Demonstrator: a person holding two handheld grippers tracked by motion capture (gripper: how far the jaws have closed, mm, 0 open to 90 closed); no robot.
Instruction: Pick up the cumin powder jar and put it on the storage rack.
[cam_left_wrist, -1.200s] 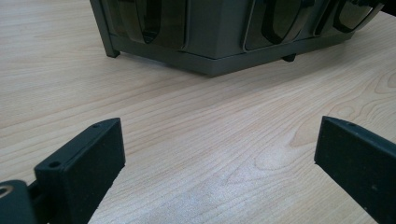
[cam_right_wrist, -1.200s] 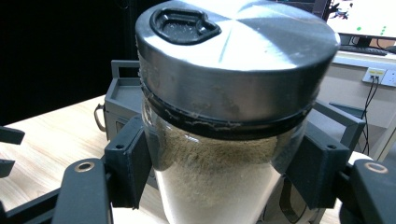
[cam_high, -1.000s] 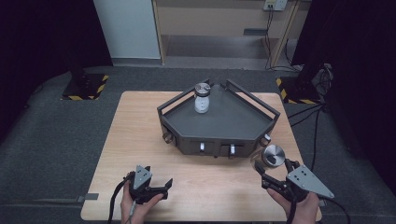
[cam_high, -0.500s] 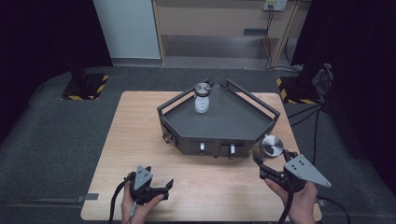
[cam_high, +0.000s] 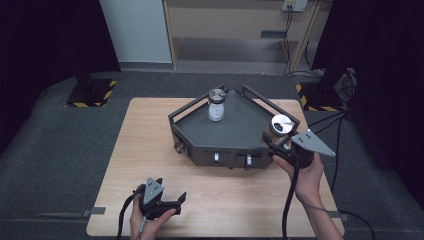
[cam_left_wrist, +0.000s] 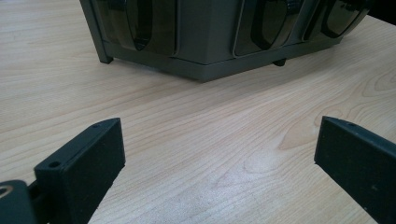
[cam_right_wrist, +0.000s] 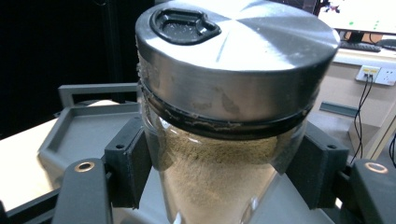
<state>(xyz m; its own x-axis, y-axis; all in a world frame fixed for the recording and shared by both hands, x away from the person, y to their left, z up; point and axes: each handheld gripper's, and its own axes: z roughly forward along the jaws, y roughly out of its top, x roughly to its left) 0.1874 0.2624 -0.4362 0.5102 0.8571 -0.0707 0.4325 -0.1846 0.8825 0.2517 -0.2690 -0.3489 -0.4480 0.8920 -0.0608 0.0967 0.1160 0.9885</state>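
Observation:
A glass spice jar with a steel lid and tan powder inside is clamped between the pads of my right gripper, which is shut on it. It hangs over the right corner of the dark grey tray. A second jar with white contents stands upright at the tray's back. My left gripper rests low near the table's front edge, open, with bare wood between its pads. The tray's front wall lies ahead of it.
The tray sits on a light wooden table and has raised rails and handle cut-outs along its front. Grey carpet surrounds the table, with cables at the right and a shelf unit behind.
My right gripper has carried the steel-lidded jar up and forward from the table's front right to over the tray's right corner. The left gripper has stayed put.

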